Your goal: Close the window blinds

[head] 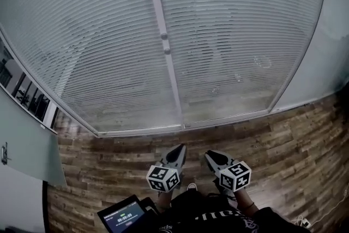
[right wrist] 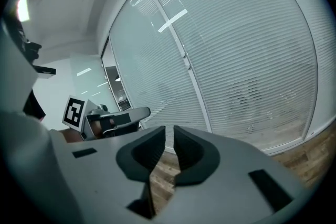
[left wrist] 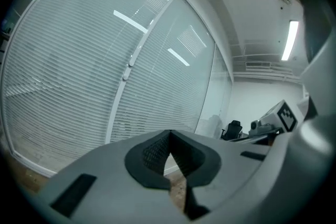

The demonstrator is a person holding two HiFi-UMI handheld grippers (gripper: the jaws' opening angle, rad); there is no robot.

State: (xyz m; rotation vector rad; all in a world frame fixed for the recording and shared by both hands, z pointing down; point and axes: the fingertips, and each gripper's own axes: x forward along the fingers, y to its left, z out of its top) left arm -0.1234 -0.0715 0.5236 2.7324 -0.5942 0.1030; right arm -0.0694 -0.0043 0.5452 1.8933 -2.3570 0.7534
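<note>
Blinds [head: 234, 35] fill both panes straight ahead, slats part open, shapes showing through. The slats look thin, light and bendy, likely behind glass, so I wouldn't pinch them. Two small knobs [head: 164, 37] on the centre post [head: 174, 90] look like the grab point, probably slippery. Left tongs [head: 180, 148] closed, empty. Right tongs [head: 210, 154] a slit apart, empty. Both low over the wood floor [head: 109, 155], well short of the knobs. Tablet [head: 122, 214] by my legs, not in the way.

Blinds [head: 234, 35]: matt pale slats. Floor [head: 120, 155]: wood planks, worn-looking grain, matt. My left hand-held gripper [left wrist: 169, 135]: smooth matt grey plastic, dark ribbed pads [left wrist: 152, 153].
</note>
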